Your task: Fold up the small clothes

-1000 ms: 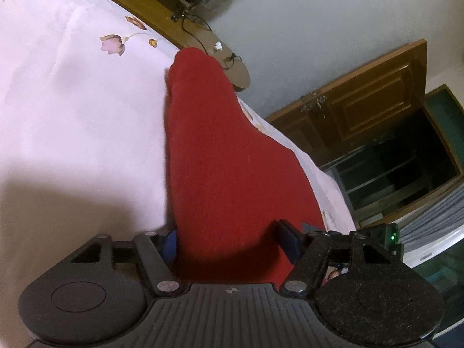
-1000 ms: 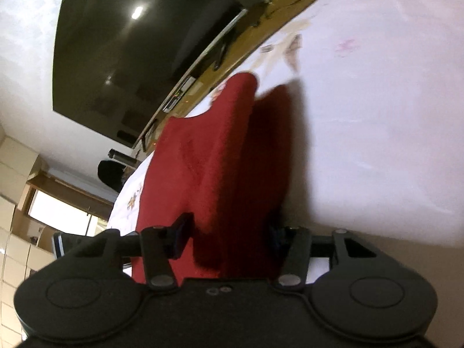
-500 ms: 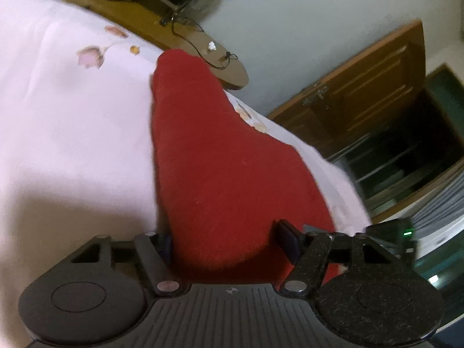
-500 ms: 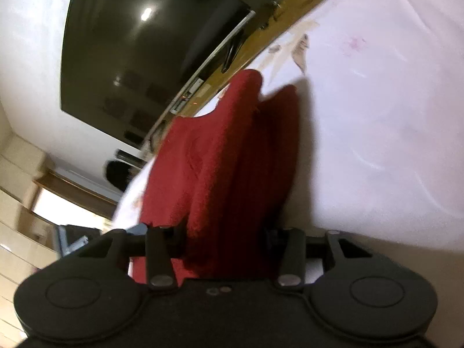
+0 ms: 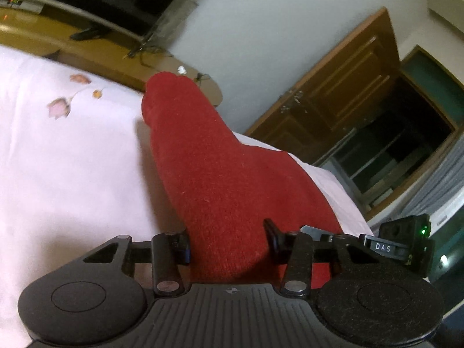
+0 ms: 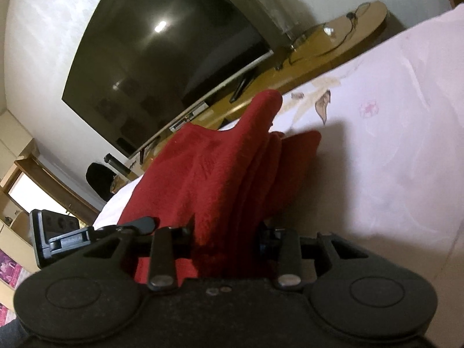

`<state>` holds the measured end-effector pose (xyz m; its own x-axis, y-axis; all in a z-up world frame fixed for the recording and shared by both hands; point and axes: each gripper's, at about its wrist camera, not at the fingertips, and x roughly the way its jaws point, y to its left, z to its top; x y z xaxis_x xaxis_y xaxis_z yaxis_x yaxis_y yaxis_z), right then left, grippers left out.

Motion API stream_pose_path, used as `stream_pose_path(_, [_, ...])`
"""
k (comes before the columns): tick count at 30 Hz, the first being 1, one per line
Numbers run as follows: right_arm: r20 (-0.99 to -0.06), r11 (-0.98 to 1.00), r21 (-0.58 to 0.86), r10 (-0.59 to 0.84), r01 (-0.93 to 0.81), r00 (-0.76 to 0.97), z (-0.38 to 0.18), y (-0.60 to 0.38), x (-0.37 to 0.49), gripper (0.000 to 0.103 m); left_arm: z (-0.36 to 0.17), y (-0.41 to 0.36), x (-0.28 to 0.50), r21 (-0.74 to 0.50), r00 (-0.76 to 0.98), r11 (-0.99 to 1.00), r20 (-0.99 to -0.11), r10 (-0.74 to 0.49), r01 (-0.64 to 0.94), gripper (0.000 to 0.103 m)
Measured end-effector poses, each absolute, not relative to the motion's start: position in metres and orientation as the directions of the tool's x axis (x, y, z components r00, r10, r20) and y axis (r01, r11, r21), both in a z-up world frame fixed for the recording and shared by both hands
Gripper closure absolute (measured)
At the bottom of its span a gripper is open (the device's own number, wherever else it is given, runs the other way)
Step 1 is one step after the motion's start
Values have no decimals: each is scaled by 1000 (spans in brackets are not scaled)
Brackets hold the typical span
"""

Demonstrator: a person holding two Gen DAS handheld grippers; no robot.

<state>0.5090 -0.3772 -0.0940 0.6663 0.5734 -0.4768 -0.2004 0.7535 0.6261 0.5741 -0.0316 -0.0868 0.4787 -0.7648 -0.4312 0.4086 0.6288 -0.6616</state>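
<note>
We note the left hand-held gripper (image 5: 229, 242) and right hand-held gripper (image 6: 226, 239) closing, each pinching the red garment (image 5: 220, 179) over the pink bed sheet (image 5: 63, 168).

a fuzzy, matt knit is seen on the red garment (image 5: 220, 179). the pink bedsheet (image 5: 72, 168) is of smooth cloth with printed flowers. the tv screen (image 6: 156, 58) is glossy, the wooden door (image 5: 342, 92) varnished, the left tongs (image 5: 229, 243) matt black plastic.
</note>
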Motion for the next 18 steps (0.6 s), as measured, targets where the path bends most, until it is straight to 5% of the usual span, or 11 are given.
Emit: stream_pose_path(18, [-433, 764, 591, 572, -259, 697, -35, -289, 480, 69, -5, 78, 526, -592, 557, 658, -382, -737, 465, 57])
